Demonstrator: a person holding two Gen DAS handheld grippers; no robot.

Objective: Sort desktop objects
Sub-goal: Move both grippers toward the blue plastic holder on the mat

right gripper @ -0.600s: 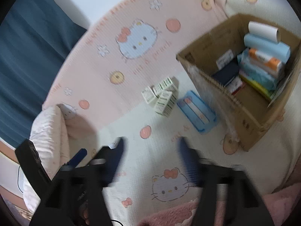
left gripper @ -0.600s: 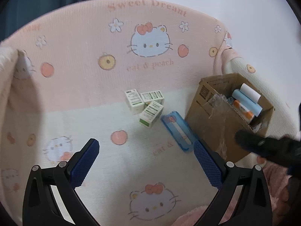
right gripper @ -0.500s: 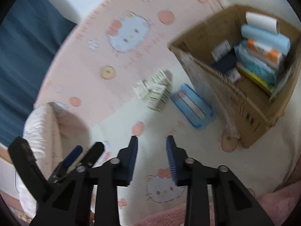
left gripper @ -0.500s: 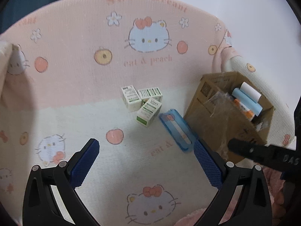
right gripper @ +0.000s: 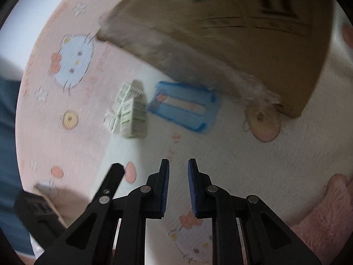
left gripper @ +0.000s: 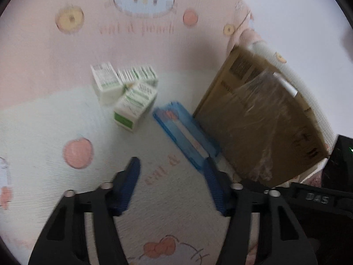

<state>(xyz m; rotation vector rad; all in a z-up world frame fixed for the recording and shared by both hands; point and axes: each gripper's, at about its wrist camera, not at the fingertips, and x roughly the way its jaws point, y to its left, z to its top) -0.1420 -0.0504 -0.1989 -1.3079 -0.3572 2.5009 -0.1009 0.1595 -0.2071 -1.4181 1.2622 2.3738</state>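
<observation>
Three small white-and-green boxes (left gripper: 132, 103) lie huddled on the cartoon-cat blanket (left gripper: 66, 121). Just right of them a flat blue case (left gripper: 185, 132) rests against the side of a brown cardboard box (left gripper: 260, 121). My left gripper (left gripper: 172, 163) hovers open above the blanket just short of the case, with nothing between its blue pads. In the right wrist view the boxes (right gripper: 130, 114), the case (right gripper: 183, 108) and the cardboard box (right gripper: 231, 33) lie ahead. My right gripper (right gripper: 178, 162) is shut to a narrow slit and holds nothing.
The cardboard box's inside is hidden from both views. A pink fuzzy cloth (right gripper: 320, 220) lies at the lower right. A blue curtain (right gripper: 6, 132) hangs beyond the blanket's left edge. The other tool's black body (left gripper: 317, 198) sits close on the right.
Both grippers have dropped closer to the blanket and the blue case. The left jaws have narrowed. The right jaws went from wide open to nearly together.
</observation>
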